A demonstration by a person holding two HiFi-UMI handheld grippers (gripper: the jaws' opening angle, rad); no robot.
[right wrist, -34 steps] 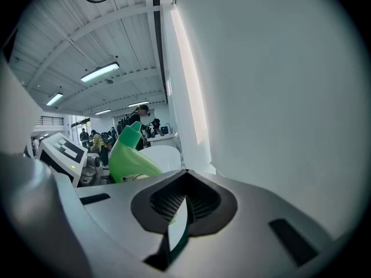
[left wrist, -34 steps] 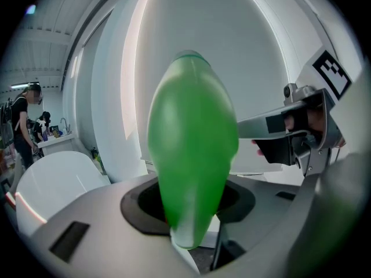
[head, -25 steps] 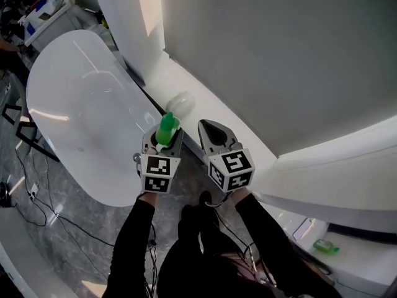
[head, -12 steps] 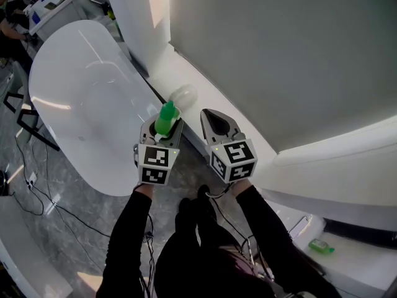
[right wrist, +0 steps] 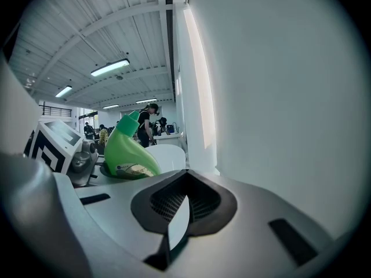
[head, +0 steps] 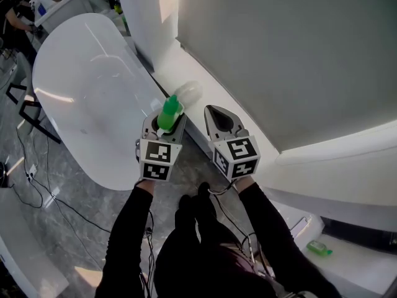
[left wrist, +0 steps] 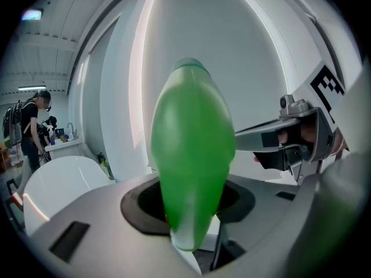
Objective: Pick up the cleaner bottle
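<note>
Left hand-held gripper [head: 164,125] clamps the green cleaner bottle [left wrist: 191,155] above the bathtub [head: 80,104]; right hand-held gripper [head: 215,113] closed, empty.

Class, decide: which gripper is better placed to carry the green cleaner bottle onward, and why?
Left. The left gripper is clamped on the green cleaner bottle; the right gripper beside it has its jaws together and holds nothing.

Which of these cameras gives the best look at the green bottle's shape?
The right gripper view: it shows the cleaner bottle side-on, with neck and label. The left gripper view shows it huge but end-on, clamped in the left gripper. The head view shows only a small green patch from above.
</note>
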